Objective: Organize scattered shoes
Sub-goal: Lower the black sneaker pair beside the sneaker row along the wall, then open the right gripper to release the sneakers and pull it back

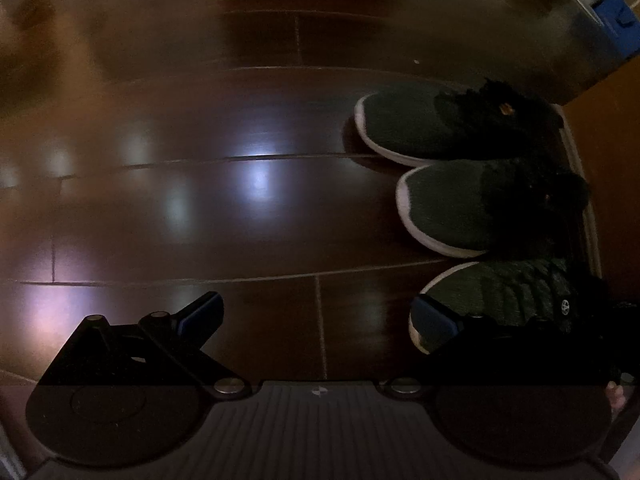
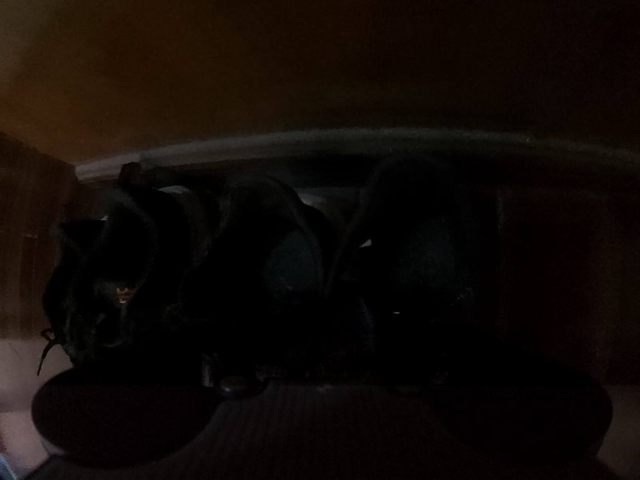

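My left claw [image 1: 316,316] hangs spread and empty over the wooden floor [image 1: 248,208]. Three dark, white-soled shoes [image 1: 472,204] stand in a row beside the wall [image 1: 608,152], the nearest just at my right fingertip. My right claw is too dark to judge.

The dark wood floor [image 1: 240,208] is left unobstructed to the left and ahead. The right side is blocked by three shoes [image 1: 460,200] lined up side by side, toes leftward, heels near a baseboard [image 1: 588,216].
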